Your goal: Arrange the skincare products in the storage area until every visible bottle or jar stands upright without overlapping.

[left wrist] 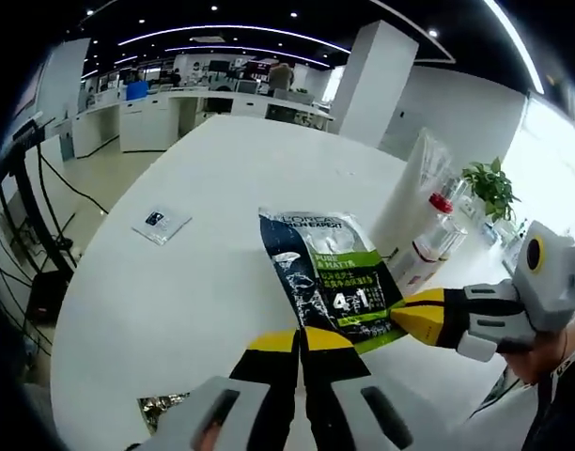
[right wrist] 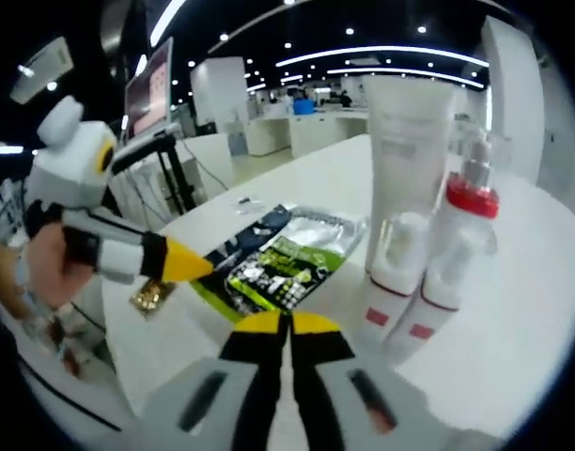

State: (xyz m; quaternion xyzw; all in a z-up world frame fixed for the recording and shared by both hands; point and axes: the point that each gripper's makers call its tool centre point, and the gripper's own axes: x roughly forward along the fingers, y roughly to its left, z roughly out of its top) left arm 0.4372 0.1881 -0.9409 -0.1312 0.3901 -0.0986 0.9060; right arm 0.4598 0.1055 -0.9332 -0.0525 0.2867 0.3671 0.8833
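A white table [left wrist: 203, 254] fills an open office of white counters (ceiling lights overhead). Ahead of the left gripper [left wrist: 302, 340], its jaws clenched, a dark-and-green sachet [left wrist: 327, 277] lies flat, long axis pointing away. The right gripper [right wrist: 289, 327], clenched too, pinches the sachet's edge, just beside upright pump bottles [right wrist: 457, 263].
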